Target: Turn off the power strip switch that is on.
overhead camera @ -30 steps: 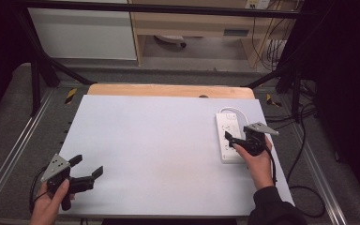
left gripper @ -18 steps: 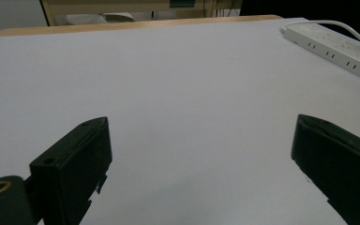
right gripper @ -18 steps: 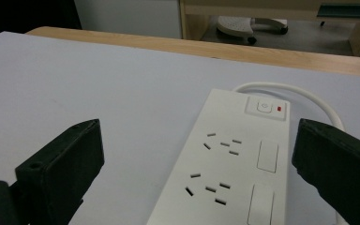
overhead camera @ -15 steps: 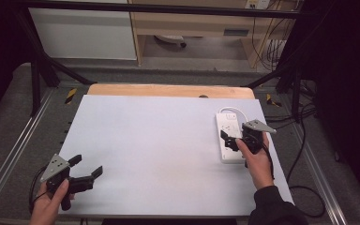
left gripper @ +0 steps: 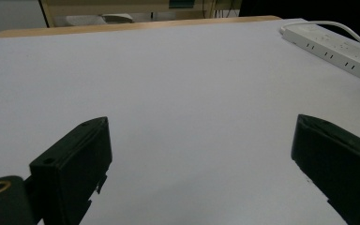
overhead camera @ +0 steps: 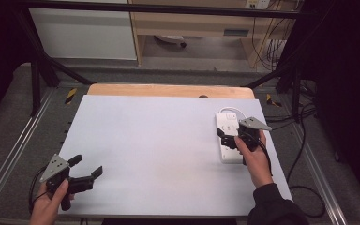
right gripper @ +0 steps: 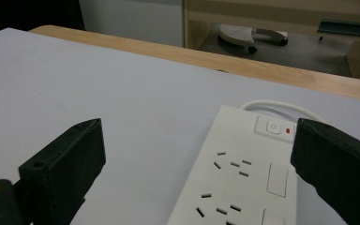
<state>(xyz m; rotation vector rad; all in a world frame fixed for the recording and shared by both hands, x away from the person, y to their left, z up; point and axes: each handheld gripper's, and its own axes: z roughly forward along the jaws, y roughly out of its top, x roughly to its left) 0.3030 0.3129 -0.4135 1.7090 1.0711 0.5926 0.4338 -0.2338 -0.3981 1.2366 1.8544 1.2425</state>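
right gripper (overhead camera: 228, 136) jaws spread, just been opening, above white power strip (overhead camera: 228, 136), nothing pinched | left gripper (overhead camera: 85, 169) spread, empty, over table (overhead camera: 159, 140) near corner

Left tongs (overhead camera: 85, 168): black blocky jaws, grey three-cornered plate on top, black cable trailing, brass-ringed hole beside jaw. Right tongs (overhead camera: 228, 137): same build. Right sleeve (overhead camera: 274, 208): black.

Table (overhead camera: 159, 140) lies bare between hands; power strip (overhead camera: 228, 136) blocks its right edge.
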